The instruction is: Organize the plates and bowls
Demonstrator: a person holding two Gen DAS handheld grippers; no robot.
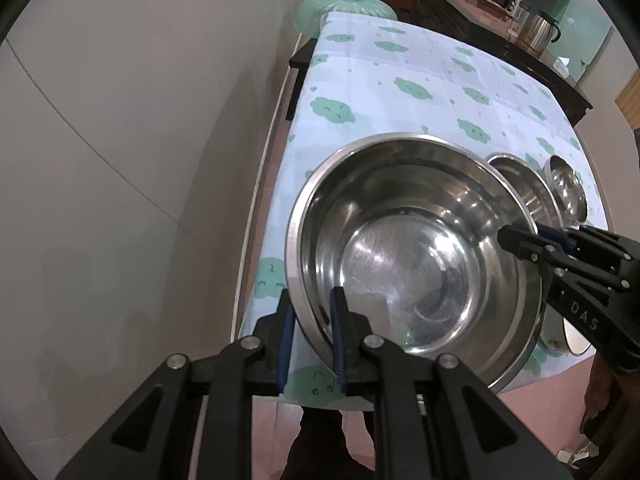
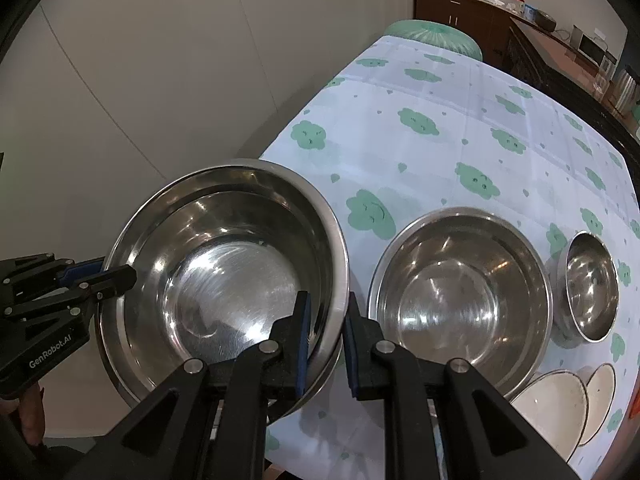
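Evidently the big steel bowl (image 2: 224, 276) is being carried by two hands at once: the left gripper (image 1: 310, 336) straddles its rim on one side, one blue-padded finger inside the wall and one outside, and the right gripper (image 2: 326, 340) does the same on the opposite side — a sensible hold, I judge, since a bowl this wide would tip if pinched at one point only. Both sets of jaws are narrowed to about the thickness of the rim, though whether the pads are truly pressing the metal I cannot tell for sure in either view. In the right wrist view a second rim line shows inside the first, so this may be two bowls nested; the reflections make that uncertain. It sits at the near corner of the table (image 2: 400, 92), tilted and overhanging the edge, and whether its base touches the cloth cannot be made out. Just beside it, on the cloud-print tablecloth (image 1: 400, 80), stands a medium steel bowl (image 2: 460, 296), and beyond that a small steel bowl (image 2: 592, 284) — three steel bowls counted for certain, ranked by size, which suggests they are meant to nest. Two pale plates (image 2: 560, 404) lie overlapping at the near right edge. Farther off, a green stool (image 1: 344, 10) stands at the table's far end, and a dark sideboard (image 1: 460, 8) with a kettle (image 1: 540, 32) runs along the wall.
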